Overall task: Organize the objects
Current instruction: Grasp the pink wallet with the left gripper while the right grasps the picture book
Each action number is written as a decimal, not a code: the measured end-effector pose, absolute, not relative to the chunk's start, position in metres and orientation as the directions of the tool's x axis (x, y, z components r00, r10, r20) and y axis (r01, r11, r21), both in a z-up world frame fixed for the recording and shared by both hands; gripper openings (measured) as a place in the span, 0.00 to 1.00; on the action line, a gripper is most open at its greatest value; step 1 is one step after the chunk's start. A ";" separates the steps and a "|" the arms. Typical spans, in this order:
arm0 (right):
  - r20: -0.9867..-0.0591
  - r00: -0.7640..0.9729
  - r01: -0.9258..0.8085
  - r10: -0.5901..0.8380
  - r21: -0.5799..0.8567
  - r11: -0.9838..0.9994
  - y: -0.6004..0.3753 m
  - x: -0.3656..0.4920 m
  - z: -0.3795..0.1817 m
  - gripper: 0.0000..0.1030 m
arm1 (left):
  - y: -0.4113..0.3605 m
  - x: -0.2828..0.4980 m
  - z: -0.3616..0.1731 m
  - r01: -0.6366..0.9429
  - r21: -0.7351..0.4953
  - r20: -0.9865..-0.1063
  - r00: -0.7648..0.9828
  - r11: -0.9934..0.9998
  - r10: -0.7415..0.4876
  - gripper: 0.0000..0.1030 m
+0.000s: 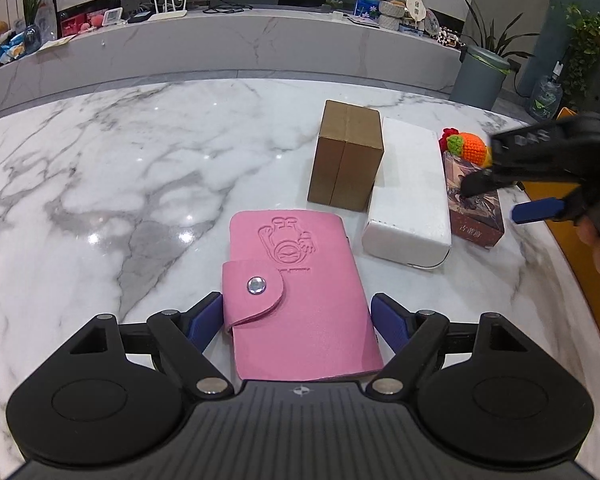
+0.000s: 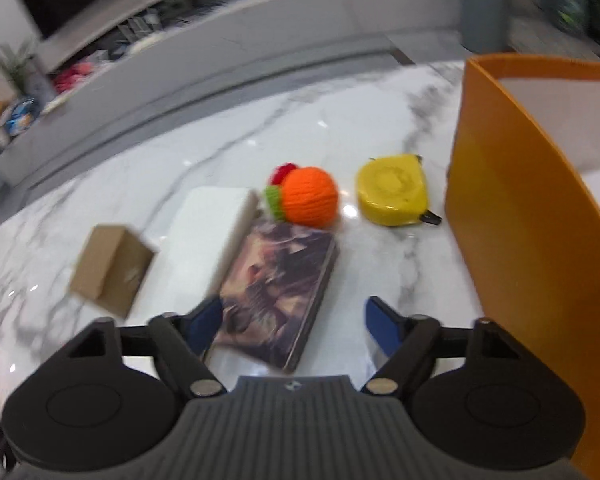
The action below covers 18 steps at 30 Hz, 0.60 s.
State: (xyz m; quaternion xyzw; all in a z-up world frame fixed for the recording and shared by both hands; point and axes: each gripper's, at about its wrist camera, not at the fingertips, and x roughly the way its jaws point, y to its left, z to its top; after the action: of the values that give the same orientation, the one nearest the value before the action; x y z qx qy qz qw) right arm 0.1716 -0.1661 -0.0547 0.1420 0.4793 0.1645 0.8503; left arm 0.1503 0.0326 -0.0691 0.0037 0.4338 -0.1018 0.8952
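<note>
A: Where does the left tool (image 1: pixel 296 322) stand?

B: Its blue fingers (image 1: pixel 206 316) are spread wide on either side of the pink leather card wallet with a snap flap (image 1: pixel 296 292), which lies flat on the white marble desk (image 1: pixel 140 168). The pads sit just beside the wallet's edges; I see a sliver of gap on each side, so I judge it straddled, not gripped.

A: Why straddle it there?

B: Likely to close on the long edges, the narrowest span a flat wallet offers.

A: And the right tool (image 2: pixel 294 320)?

B: Partly open, nothing pinched. The dark printed rectangular box (image 2: pixel 278 284) lies on the desk between its fingers, close to the left finger and well clear of the right one. The view is blurred, so contact I cannot tell.

A: What sits ahead of it?

B: Just beyond the box, an orange crocheted ball with a green and red tuft (image 2: pixel 306 196), touching the box's far end. To the right, a yellow tape measure (image 2: pixel 392 190), then a tall orange paper bag (image 2: pixel 512 216) standing open, probably the place for gathering things. Left of the box lies a white foam block (image 2: pixel 212 232), then a brown cardboard carton (image 2: pixel 110 270)
</note>
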 end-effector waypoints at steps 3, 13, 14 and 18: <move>-0.783 0.470 -0.066 0.408 0.430 0.901 -0.161 0.186 -0.061 0.73 | 0.033 0.150 -0.069 0.189 -0.084 -0.773 0.607 0.978 -0.184 0.91; -0.841 0.463 -0.119 0.279 0.253 0.960 -0.122 0.198 -0.057 0.74 | 0.032 0.155 -0.069 0.197 -0.083 -0.767 0.613 0.977 -0.189 0.91; -0.848 0.457 -0.164 0.267 0.214 0.963 -0.116 0.195 -0.056 0.71 | 0.032 0.155 -0.069 0.198 -0.085 -0.767 0.612 0.977 -0.191 0.91; -0.856 0.432 -0.299 0.283 0.160 0.941 -0.115 0.176 -0.053 0.63 | 0.032 0.156 -0.068 0.201 -0.086 -0.771 0.607 0.976 -0.193 0.91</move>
State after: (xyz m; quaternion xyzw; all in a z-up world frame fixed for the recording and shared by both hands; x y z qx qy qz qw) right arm 0.1759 -0.1155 -0.0534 -0.0078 0.5045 0.1721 0.8460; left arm 0.1557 0.0320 -0.0685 0.0047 0.4293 -0.1100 0.8964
